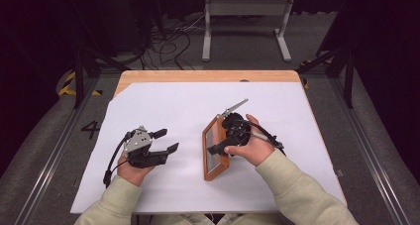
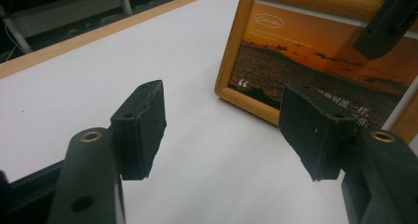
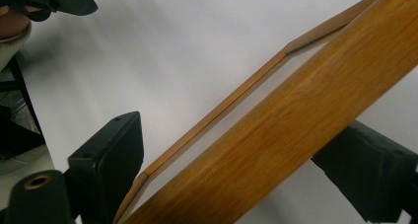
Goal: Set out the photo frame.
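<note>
Cream sleeves enter at the bottom over a wide white sheet [image 1: 163,101] on the wooden table [image 1: 208,76], dark floor and cables beyond. Centre-right, the right gripper [image 1: 229,136] straddles an upright wooden picture frame [image 1: 214,148]; grip contact is unclear. Left gripper [image 1: 166,140], lower left, gapes empty with free room around.

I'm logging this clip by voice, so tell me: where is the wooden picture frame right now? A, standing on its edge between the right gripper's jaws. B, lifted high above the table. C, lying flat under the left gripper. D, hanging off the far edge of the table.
A: the picture frame stands on edge on the white table cover, with the right gripper straddling its top rail, one jaw on each side.
</note>
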`<state>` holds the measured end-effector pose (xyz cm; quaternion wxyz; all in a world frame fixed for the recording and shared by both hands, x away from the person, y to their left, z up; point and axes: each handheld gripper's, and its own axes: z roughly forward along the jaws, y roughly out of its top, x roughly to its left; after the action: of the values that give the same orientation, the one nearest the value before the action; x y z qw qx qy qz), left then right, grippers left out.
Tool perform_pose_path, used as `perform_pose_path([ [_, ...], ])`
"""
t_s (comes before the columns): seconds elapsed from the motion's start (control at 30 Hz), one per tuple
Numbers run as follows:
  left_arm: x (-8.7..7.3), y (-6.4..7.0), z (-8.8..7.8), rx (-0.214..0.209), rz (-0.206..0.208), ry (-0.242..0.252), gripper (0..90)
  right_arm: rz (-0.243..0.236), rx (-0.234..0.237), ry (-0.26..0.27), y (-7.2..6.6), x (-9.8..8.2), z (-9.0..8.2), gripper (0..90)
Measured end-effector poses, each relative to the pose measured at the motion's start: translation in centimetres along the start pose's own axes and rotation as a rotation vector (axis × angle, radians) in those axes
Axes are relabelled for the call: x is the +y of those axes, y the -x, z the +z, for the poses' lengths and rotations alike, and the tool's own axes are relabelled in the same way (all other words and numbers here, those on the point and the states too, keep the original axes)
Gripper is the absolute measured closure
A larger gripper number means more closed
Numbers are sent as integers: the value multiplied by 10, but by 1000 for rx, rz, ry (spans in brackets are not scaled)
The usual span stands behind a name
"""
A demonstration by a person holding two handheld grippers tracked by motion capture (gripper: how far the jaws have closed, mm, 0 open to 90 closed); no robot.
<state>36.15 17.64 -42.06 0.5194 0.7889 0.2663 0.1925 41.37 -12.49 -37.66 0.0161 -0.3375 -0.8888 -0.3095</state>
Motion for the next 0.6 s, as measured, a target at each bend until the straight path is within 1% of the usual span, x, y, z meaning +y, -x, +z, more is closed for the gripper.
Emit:
perform_pose_path([
  [0.07,0,0,0,0,1,0,354,4,10,-18,-1,0,4,151],
  [0.17,0,0,0,2,1,-1,355,4,12,-29,-2,1,7,164],
  [0.27,0,0,0,2,1,-2,354,9,18,-41,-3,1,10,206],
  [0.3,0,0,0,2,1,-1,354,4,10,-46,-3,0,11,230],
  [0.33,0,0,0,2,1,-1,354,9,10,-56,-4,0,11,259],
  [0.47,0,0,0,3,1,-1,354,51,3,-65,-5,-1,10,319],
  [0.5,0,0,0,3,2,-2,355,66,4,-69,-5,-1,10,335],
  [0.53,0,1,0,3,3,-1,354,100,11,-78,-5,-1,10,368],
  [0.6,0,1,0,4,4,-2,354,116,8,-85,-6,-1,10,382],
])
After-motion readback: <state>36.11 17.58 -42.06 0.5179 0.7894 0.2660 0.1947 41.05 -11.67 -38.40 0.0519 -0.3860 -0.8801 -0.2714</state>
